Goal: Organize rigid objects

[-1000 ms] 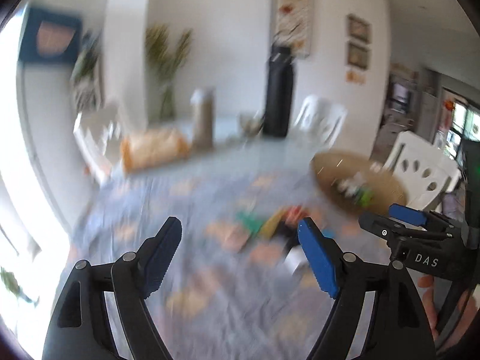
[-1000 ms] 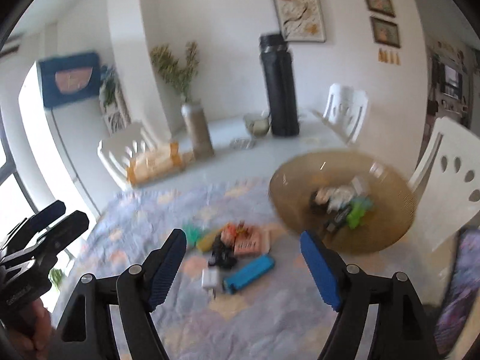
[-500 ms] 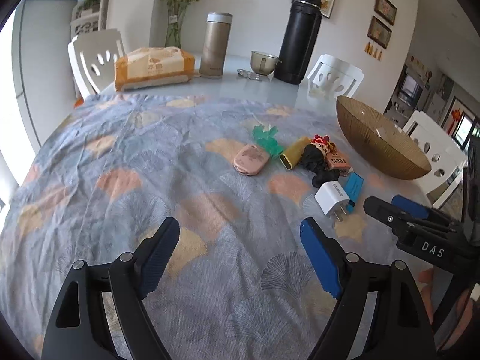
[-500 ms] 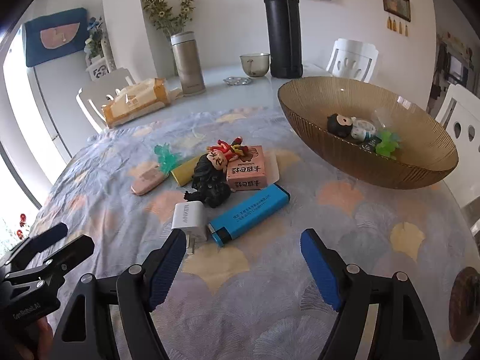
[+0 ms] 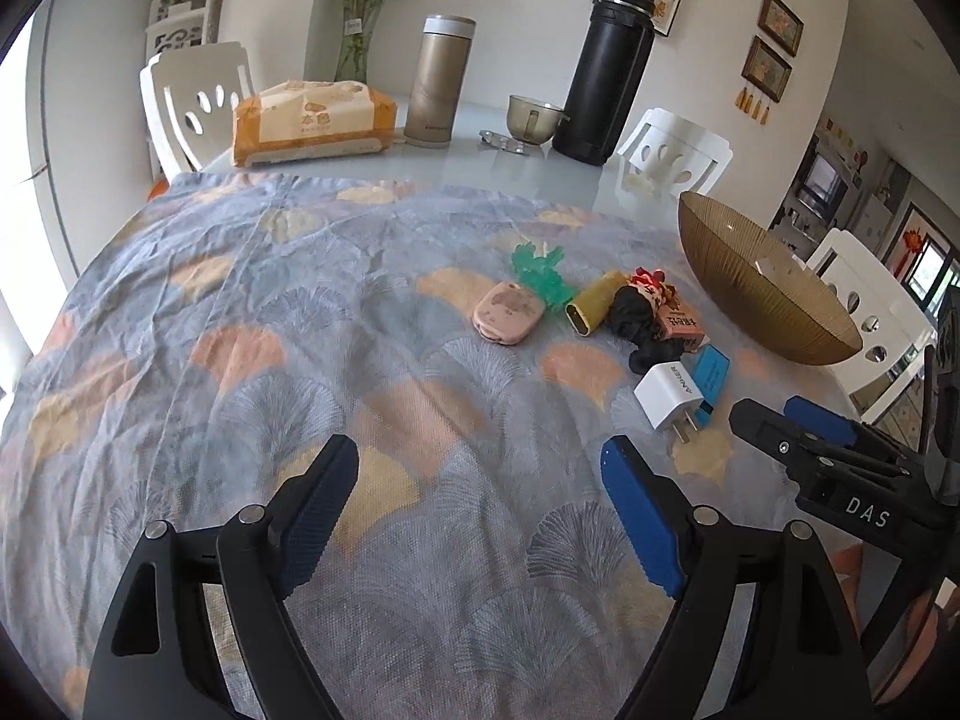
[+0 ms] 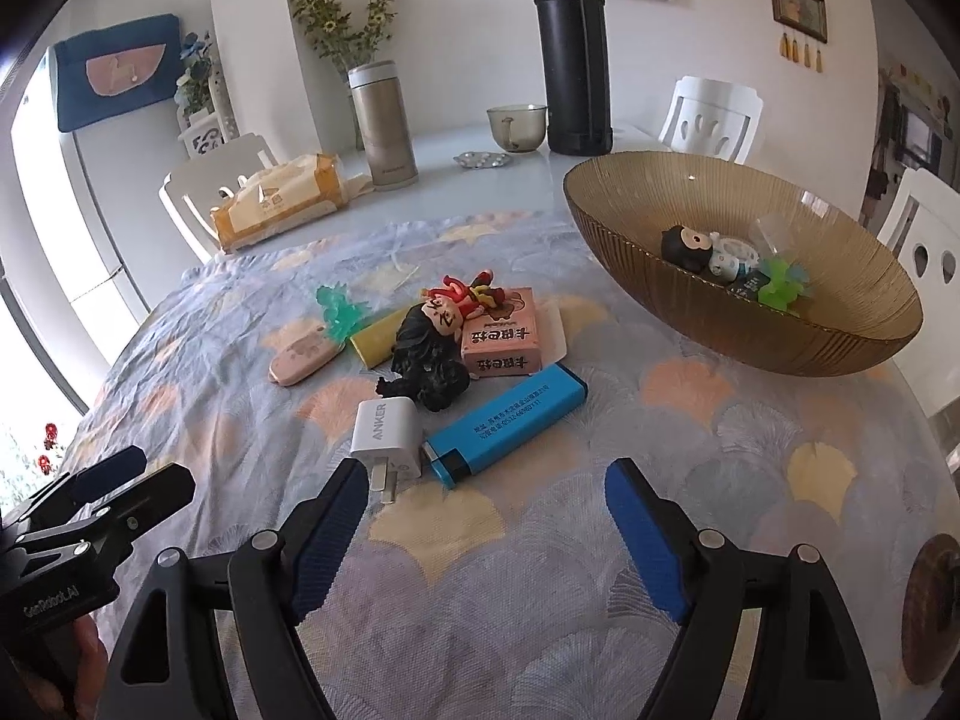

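Observation:
A cluster of small objects lies on the patterned cloth: a white charger (image 6: 384, 435) (image 5: 669, 396), a blue lighter (image 6: 507, 423) (image 5: 710, 375), a black figurine (image 6: 429, 354), a pink box (image 6: 504, 339), a yellow tube (image 6: 378, 343), a pink case (image 6: 303, 354) (image 5: 509, 318) and a green toy (image 6: 337, 309). A brown glass bowl (image 6: 780, 354) (image 5: 774, 312) at the right holds several small toys. My right gripper (image 6: 480, 513) is open and empty, just short of the charger. My left gripper (image 5: 480, 495) is open and empty, left of the cluster.
At the table's far side stand a tissue pack (image 5: 312, 123), a gold flask (image 5: 439, 90), a black thermos (image 5: 606, 69) and a small cup (image 5: 531, 117). White chairs (image 5: 192, 102) ring the table. The right gripper also shows in the left wrist view (image 5: 798, 426).
Both views have swung down from the room toward the table and moved closer to the objects. In the last half second both grippers have held nearly still, both open.

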`<state>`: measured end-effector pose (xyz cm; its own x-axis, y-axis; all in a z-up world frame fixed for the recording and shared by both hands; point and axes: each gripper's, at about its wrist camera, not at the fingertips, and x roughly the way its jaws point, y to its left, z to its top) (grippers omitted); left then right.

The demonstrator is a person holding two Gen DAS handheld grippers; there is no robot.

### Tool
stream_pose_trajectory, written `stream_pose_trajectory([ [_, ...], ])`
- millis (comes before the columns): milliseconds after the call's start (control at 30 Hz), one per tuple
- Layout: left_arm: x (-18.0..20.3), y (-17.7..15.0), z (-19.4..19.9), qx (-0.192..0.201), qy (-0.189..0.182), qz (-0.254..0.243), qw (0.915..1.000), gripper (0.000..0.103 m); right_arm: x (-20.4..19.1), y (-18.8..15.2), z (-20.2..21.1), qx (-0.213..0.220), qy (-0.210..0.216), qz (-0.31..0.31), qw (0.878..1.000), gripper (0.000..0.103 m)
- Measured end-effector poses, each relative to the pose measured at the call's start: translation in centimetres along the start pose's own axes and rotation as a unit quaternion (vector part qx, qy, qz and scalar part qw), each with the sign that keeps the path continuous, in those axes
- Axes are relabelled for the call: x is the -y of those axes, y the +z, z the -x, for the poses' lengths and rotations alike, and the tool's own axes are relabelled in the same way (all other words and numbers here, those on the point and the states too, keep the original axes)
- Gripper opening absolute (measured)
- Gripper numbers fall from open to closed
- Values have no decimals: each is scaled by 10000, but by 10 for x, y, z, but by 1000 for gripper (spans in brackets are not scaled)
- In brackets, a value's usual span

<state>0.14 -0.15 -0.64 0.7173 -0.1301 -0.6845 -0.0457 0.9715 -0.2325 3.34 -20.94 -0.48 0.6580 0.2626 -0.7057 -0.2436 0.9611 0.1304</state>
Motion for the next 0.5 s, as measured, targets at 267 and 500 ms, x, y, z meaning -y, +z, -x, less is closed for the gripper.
stream_pose_trajectory([
  [267,-2,0,-1,-47,-32,61,10000,82,-3,0,-2,-38,-18,31,10000,80],
  [500,-10,0,-4,-146,-207,235,9994,82,-3,0,-3,-75,-33,52,10000,80],
])
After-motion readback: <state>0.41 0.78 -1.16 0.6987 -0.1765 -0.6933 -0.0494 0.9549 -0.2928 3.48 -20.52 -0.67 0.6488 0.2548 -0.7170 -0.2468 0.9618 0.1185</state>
